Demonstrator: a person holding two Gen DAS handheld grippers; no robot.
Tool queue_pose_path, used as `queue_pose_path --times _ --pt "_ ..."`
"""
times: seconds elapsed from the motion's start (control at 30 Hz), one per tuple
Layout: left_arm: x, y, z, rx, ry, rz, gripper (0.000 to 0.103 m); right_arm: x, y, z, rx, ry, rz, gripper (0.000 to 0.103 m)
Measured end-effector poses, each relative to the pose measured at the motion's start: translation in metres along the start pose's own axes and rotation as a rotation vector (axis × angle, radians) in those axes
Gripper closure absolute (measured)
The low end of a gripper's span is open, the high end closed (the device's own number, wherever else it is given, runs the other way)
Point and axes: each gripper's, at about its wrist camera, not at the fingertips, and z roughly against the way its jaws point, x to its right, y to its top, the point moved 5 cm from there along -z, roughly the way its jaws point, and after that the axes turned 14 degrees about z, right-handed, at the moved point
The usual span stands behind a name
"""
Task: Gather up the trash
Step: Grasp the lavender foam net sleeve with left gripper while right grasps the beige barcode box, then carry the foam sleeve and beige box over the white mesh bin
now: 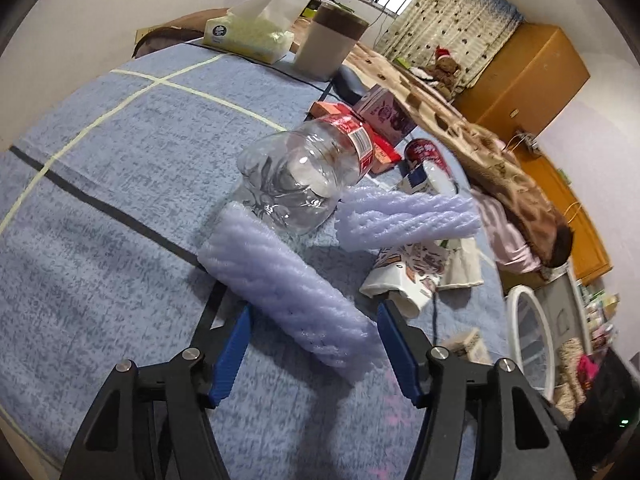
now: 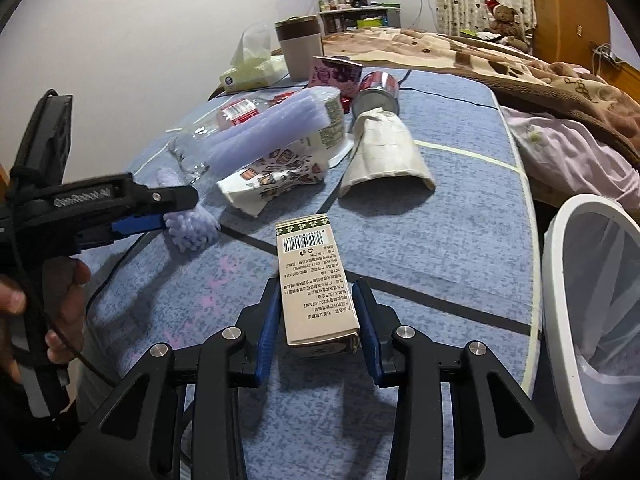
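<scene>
Blue pads of my right claw [image 2: 316,316] pinch one small box [image 2: 314,280] on the table [image 2: 460,240]. My left claw [image 1: 314,312] stands apart around one of two purple foam sleeves [image 1: 280,288]. Farther off lies one clear bottle [image 1: 296,176].

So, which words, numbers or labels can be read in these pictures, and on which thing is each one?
"GenRobot.AI": white lettering on the left gripper, slightly blurred.
Carton held in the right gripper: barcode and rows of small print, too small to read.
Bottle: red label with barcode, not readable.
Tissue pack: round logo, too blurred.
</scene>
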Motion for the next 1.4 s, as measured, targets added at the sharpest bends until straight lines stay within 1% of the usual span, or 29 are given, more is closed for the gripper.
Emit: queue_pose_path --times 0.07,0.1,0.13,0.17,0.2,0.23,0.27,0.3,0.33,0.43,0.67,0.93,1.13,1.4 --pt "0.005 -0.001 -0.003 0.010 0.024 -0.028 0.039 0.002 0.000 0.000 0.001 -0.004 -0.009 0.066" --pt "0.009 -0.001 -0.005 0.014 0.030 -0.045 0.042 0.004 0.000 0.000 0.001 -0.005 -0.011 0.066" --pt "0.011 -0.002 -0.006 0.017 0.039 -0.057 0.049 0.005 -0.001 0.001 0.002 -0.007 -0.013 0.066" --pt "0.012 -0.003 -0.008 0.016 0.045 -0.067 0.051 0.005 -0.001 0.003 0.006 -0.010 -0.014 0.066" --pt "0.014 -0.004 -0.009 0.020 0.048 -0.079 0.056 0.006 -0.001 0.005 0.009 -0.013 -0.015 0.066" --pt "0.015 -0.005 -0.008 0.020 0.047 -0.088 0.063 0.007 -0.001 0.007 0.013 -0.015 -0.017 0.066" --pt "0.016 -0.006 -0.008 0.016 0.042 -0.099 0.066 0.008 0.000 0.008 0.018 -0.018 -0.020 0.066" --pt "0.016 -0.008 -0.006 0.017 0.038 -0.106 0.072 0.009 0.000 0.010 0.021 -0.019 -0.021 0.070" --pt "0.017 -0.009 -0.004 0.019 0.037 -0.121 0.076 0.010 0.000 0.011 0.025 -0.021 -0.024 0.071" --pt "0.019 -0.015 0.005 0.029 0.031 -0.156 0.081 0.012 0.001 0.015 0.039 -0.029 -0.029 0.071" --pt "0.024 -0.027 0.030 0.066 0.013 -0.217 0.082 0.015 0.003 0.028 0.080 -0.048 -0.037 0.071" --pt "0.046 -0.039 0.050 0.097 -0.044 -0.303 0.082 0.022 0.000 0.046 0.124 -0.081 -0.063 0.071" --pt "0.069 -0.051 0.052 0.078 -0.093 -0.372 0.082 0.036 -0.005 0.060 0.150 -0.123 -0.098 0.071" --pt "0.105 -0.071 0.042 0.030 -0.153 -0.465 0.082 0.058 -0.017 0.074 0.166 -0.190 -0.159 0.071"
